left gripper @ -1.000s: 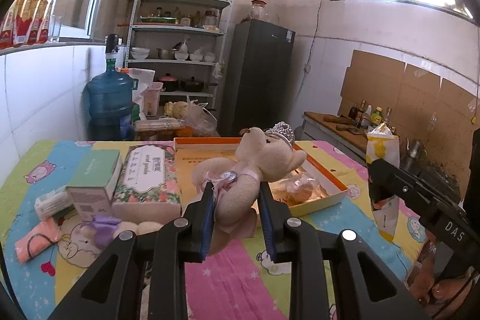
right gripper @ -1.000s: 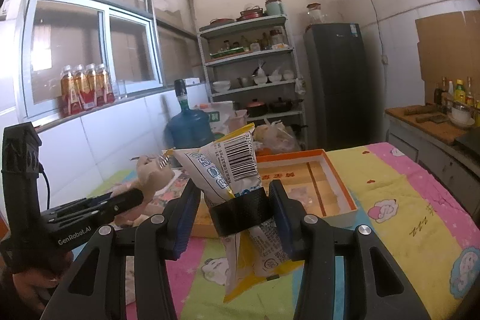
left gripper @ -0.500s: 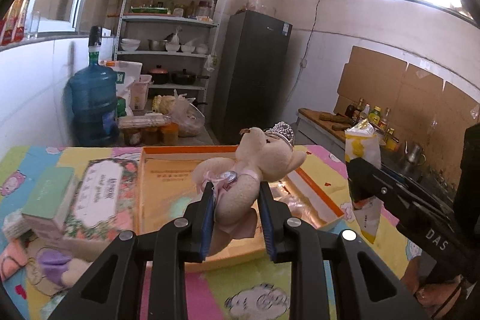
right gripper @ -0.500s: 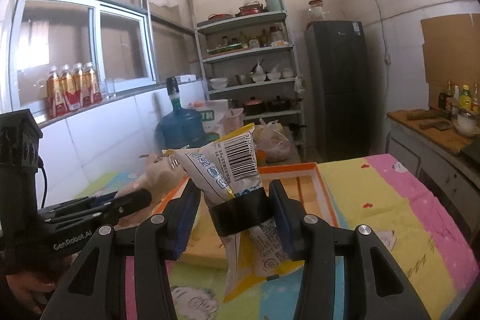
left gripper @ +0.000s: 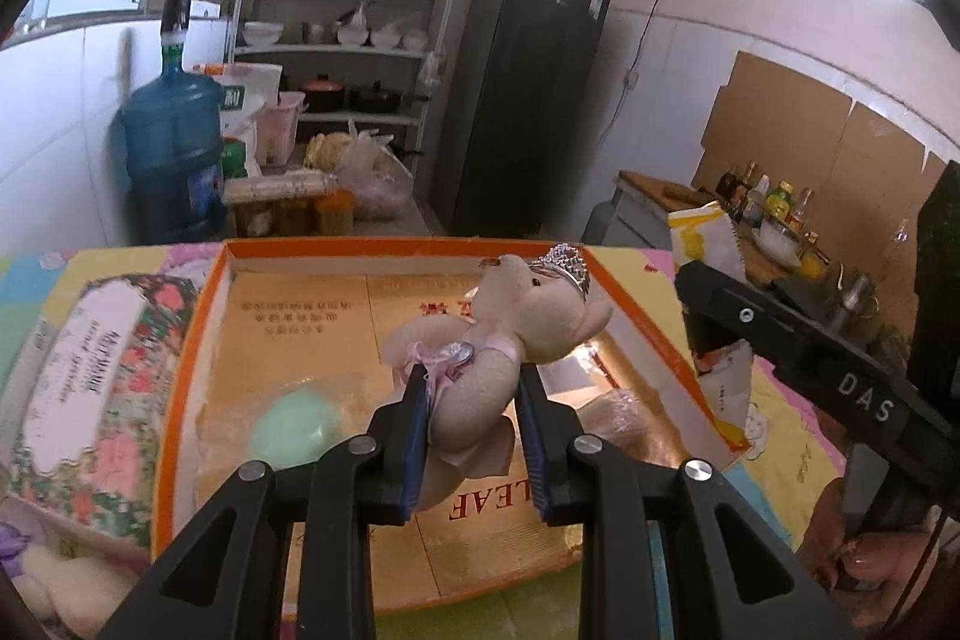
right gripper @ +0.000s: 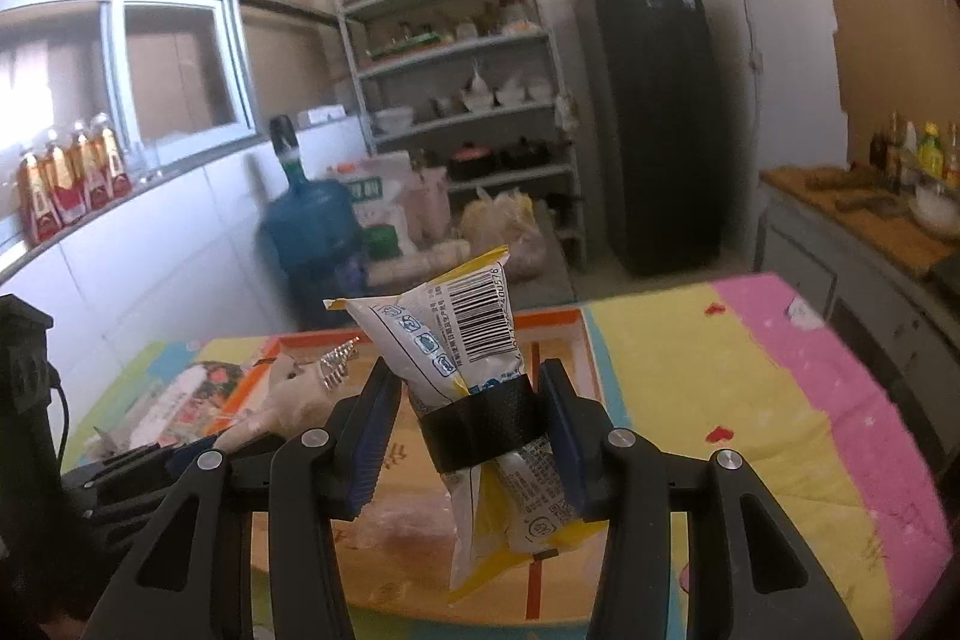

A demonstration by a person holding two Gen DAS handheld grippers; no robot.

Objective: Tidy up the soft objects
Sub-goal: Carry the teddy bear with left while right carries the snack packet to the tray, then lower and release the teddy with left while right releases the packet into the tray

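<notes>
Both of my hand-held grippers are loaded. My left hand-held gripper (left gripper: 471, 415) is clamped on the plush bear (left gripper: 510, 334) around its body, the crowned head sticking out toward the far right. My right hand-held gripper (right gripper: 465, 427) holds the snack packet (right gripper: 456, 340): its jaws sit partly apart, pressing the black band wrapped round the packet's waist.

Over the last second I have carried both toys forward. A second ago the bear hung over the near worktop (left gripper: 774, 400), with the tissue box (left gripper: 90, 370) and small items in plain view on the left; now the orange-rimmed tray (left gripper: 204, 340) fills the space beneath it, and the green soft piece (left gripper: 294, 427) already lying inside shows just left of my jaws. From the right wrist view, the tray's far edge has likewise slid closer under the packet.

I judge that transport is nearly done: both items hover above the tray, so lowering and releasing come next.
</notes>
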